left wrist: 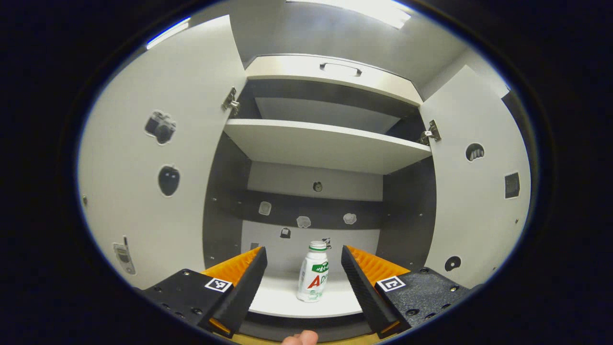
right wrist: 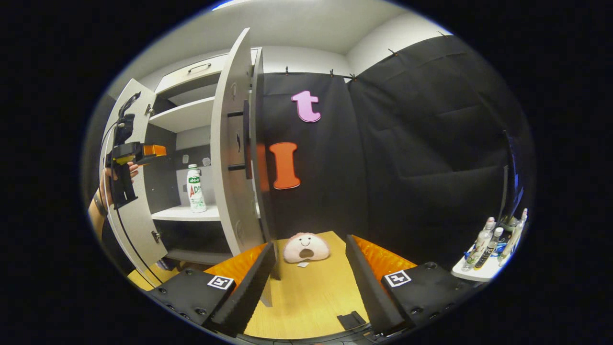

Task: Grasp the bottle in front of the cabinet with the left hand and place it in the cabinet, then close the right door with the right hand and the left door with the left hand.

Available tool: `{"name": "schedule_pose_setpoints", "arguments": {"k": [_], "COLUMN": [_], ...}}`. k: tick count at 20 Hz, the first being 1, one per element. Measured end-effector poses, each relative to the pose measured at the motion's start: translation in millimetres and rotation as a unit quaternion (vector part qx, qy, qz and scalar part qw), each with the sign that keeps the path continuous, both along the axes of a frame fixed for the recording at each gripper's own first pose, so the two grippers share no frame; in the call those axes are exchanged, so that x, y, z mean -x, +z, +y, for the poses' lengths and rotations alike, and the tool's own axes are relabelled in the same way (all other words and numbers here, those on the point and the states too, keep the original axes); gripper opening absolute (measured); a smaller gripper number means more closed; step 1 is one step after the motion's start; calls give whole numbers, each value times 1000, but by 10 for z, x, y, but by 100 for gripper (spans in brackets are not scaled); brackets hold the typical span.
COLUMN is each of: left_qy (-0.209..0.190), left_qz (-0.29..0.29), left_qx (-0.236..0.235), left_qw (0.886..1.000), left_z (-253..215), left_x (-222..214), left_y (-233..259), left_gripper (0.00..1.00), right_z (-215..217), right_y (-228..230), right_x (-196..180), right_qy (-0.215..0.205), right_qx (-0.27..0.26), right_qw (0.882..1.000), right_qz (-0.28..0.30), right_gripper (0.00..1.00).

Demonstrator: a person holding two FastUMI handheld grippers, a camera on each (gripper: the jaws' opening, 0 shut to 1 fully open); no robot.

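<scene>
A white bottle (left wrist: 313,274) with a green and red label stands upright on the cabinet's lower shelf (left wrist: 287,297). My left gripper (left wrist: 302,251) is open in front of it, fingers spread to either side and apart from the bottle. Both cabinet doors stand open: the left door (left wrist: 158,163) and the right door (left wrist: 474,191). In the right gripper view the bottle (right wrist: 195,189) is on the shelf, and a hand holds the left gripper (right wrist: 155,150) before the cabinet, above the bottle's height. My right gripper (right wrist: 310,241) is open over the wooden table, close to the right door (right wrist: 234,158).
An upper shelf (left wrist: 325,143) and a drawer with a handle (left wrist: 340,69) sit above the bottle. A pink plush toy (right wrist: 306,249) lies on the wooden table (right wrist: 306,297) by the black cloth wall. Several bottles stand on a white tray (right wrist: 479,274) at far right.
</scene>
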State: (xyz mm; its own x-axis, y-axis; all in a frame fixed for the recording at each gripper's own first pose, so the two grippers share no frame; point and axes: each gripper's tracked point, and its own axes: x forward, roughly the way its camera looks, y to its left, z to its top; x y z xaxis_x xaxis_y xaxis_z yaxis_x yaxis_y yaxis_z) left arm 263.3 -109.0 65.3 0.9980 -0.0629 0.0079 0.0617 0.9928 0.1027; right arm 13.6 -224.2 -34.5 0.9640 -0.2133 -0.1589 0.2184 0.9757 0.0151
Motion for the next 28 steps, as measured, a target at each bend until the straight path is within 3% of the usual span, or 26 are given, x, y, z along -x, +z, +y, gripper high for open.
{"name": "schedule_pose_setpoints", "arguments": {"k": [6, 9, 10, 11, 12, 13, 17, 22, 28], "left_qy": [101, 107, 108, 108, 106, 102, 76, 34, 16], "left_qz": [-9, 10, 18, 22, 27, 31, 54, 89, 97], "left_qx": [-15, 8, 10, 6, 2, 0, 30, 50, 54], "left_qw": [995, 994, 994, 994, 994, 994, 995, 994, 994], "left_z": [218, 75, 51, 13, 34, 47, -91, -102, 130], "left_x": [1287, 1765, 1868, 1957, 1970, 1986, 2038, 1962, 1913], "left_y": [-444, -681, -755, -808, -853, -901, -1133, -1308, -1300], "left_gripper": [95, 95, 95, 95, 95, 95, 95, 95, 95], "right_z": [112, 201, 210, 218, 197, 180, -50, -564, -204], "right_y": [34, 25, -2, -19, -18, 15, 342, 1056, 1432], "right_x": [-150, -190, -204, -211, -206, -195, -331, -583, -1051], "right_qy": [75, 107, 113, 114, 110, 102, 50, -29, 24], "right_qx": [-3, -15, -18, -23, -28, -36, -49, 24, -4], "right_qw": [997, 994, 993, 993, 994, 994, 996, 995, 996], "right_qz": [1, -1, 0, 0, -2, -9, -50, -92, -83], "right_gripper": [98, 94, 98, 94, 94, 100, 98, 98, 98]}}
